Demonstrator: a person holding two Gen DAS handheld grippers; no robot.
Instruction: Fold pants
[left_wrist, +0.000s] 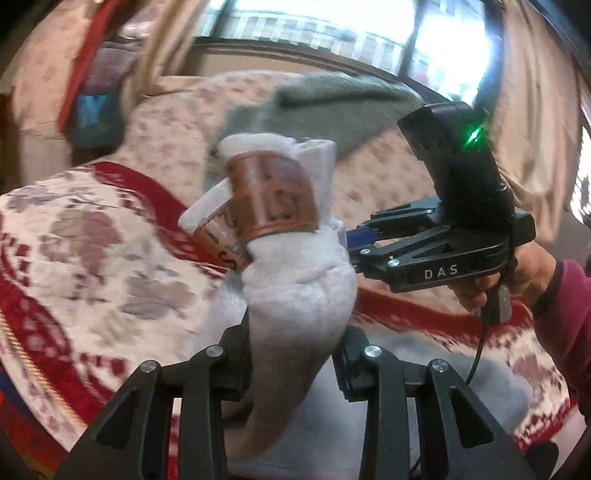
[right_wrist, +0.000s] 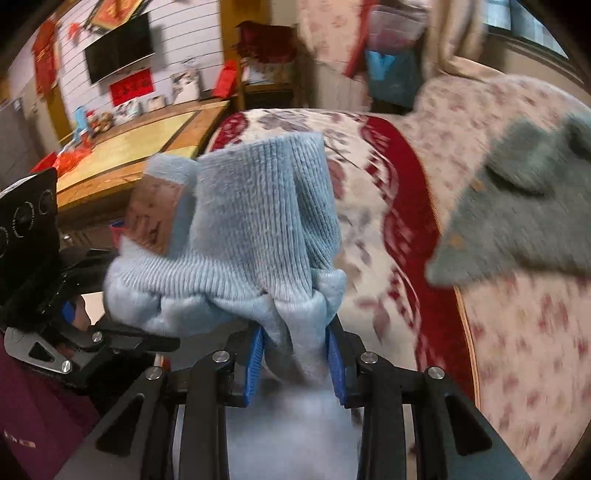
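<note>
The pants (left_wrist: 295, 288) are pale blue fleece with a ribbed knit band (right_wrist: 251, 214) and a brown leather label (left_wrist: 269, 195). They hang bunched in the air above the bed. At the bottom of the left wrist view, my left gripper (left_wrist: 295, 354) is shut on a thick fold of them. My right gripper (right_wrist: 295, 354) is shut on another fold, its blue pads (right_wrist: 255, 354) pressed into the cloth. In the left wrist view the right gripper (left_wrist: 351, 243) comes in from the right and bites the same bunch beside the label. The left gripper (right_wrist: 96, 328) shows at the left edge of the right wrist view.
A floral bedspread with a red border (left_wrist: 92, 240) (right_wrist: 388, 221) lies below. On it, farther back, lies a grey garment (left_wrist: 332, 107) (right_wrist: 517, 206). A hand in a maroon sleeve (left_wrist: 554, 295) holds the right gripper. A wooden table (right_wrist: 140, 147) with clutter stands at the left, under a wall TV (right_wrist: 118, 48).
</note>
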